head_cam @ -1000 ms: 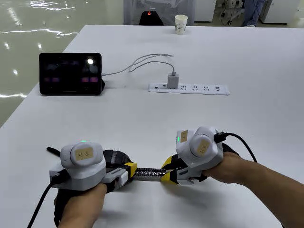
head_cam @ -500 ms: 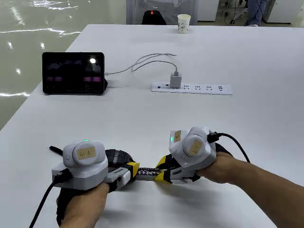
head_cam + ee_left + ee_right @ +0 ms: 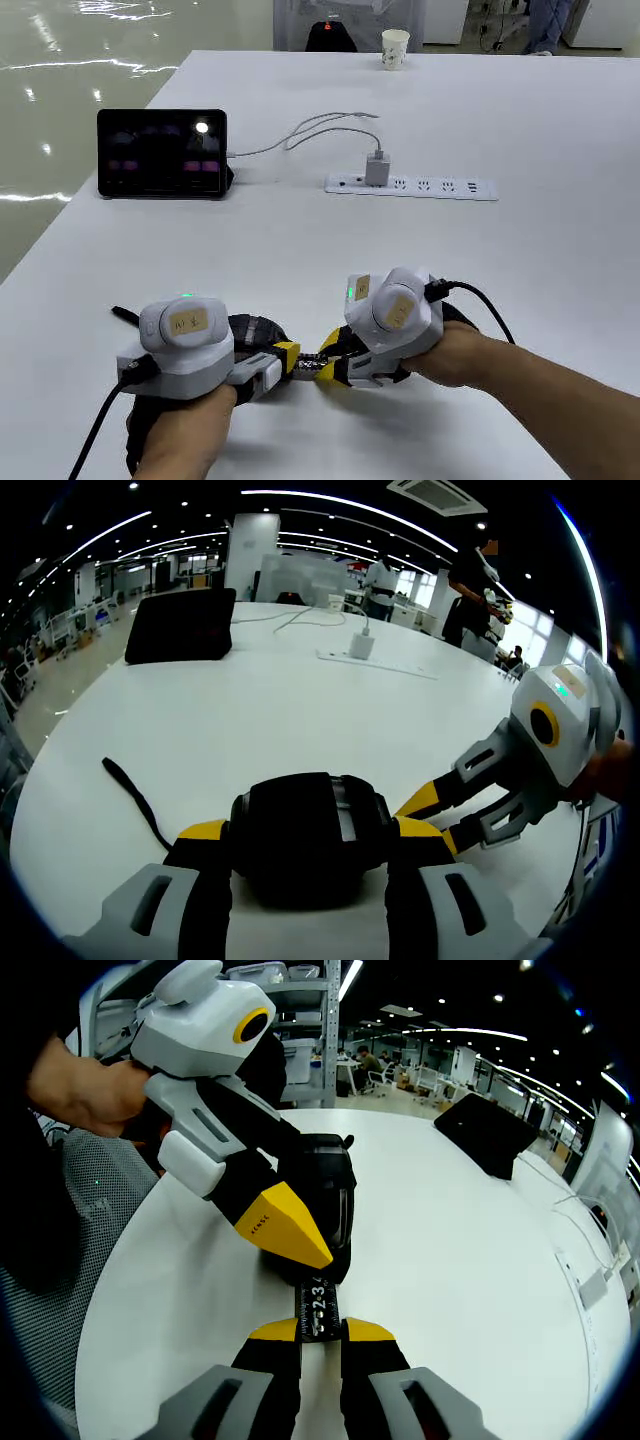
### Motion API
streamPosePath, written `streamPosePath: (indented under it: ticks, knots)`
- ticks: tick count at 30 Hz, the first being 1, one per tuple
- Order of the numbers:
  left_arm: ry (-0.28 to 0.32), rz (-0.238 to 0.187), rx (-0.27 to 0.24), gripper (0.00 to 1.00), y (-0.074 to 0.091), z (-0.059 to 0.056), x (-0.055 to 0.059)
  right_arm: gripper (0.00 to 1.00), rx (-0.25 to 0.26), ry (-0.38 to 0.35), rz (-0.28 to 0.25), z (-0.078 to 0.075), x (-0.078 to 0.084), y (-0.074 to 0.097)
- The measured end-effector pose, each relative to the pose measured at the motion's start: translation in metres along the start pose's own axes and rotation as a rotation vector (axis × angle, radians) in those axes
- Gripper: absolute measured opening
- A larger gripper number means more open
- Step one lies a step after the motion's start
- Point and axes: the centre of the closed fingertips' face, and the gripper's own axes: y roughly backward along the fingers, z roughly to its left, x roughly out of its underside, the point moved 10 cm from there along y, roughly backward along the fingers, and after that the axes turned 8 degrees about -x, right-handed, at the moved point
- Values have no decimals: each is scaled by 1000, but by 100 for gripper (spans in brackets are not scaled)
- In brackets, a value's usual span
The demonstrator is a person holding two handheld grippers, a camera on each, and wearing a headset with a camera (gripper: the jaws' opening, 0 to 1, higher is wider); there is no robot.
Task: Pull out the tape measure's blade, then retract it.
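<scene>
The tape case (image 3: 325, 1190) is sitting on the worktop (image 3: 470, 1260), clamped between the jaws of the left gripper (image 3: 310, 835). The right gripper (image 3: 320, 1332), just beside it, is pinching the short length of blade (image 3: 320, 1305) that is showing. Should that pinch be slipping, the spring risks snapping the blade home and jolting the tape case loose.

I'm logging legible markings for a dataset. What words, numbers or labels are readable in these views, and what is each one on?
"2 3": on the blade in the right claw.
Small print on a yellow fingertip of the left claw, which grips the tape measure: too small to read.
Stickers on both housings: blurred.
Tablet screen, paper cup: nothing legible.
</scene>
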Motion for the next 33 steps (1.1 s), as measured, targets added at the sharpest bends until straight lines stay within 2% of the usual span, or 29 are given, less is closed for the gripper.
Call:
streamPosePath:
  ticks: [23,33]
  knots:
    - [12,4,2,57,0,0,0,11,-2,22,-21,-2,-15,-16]
    - [12,6,6,58,-1,1,0,12,0,30,-20,-2,-14,-17]
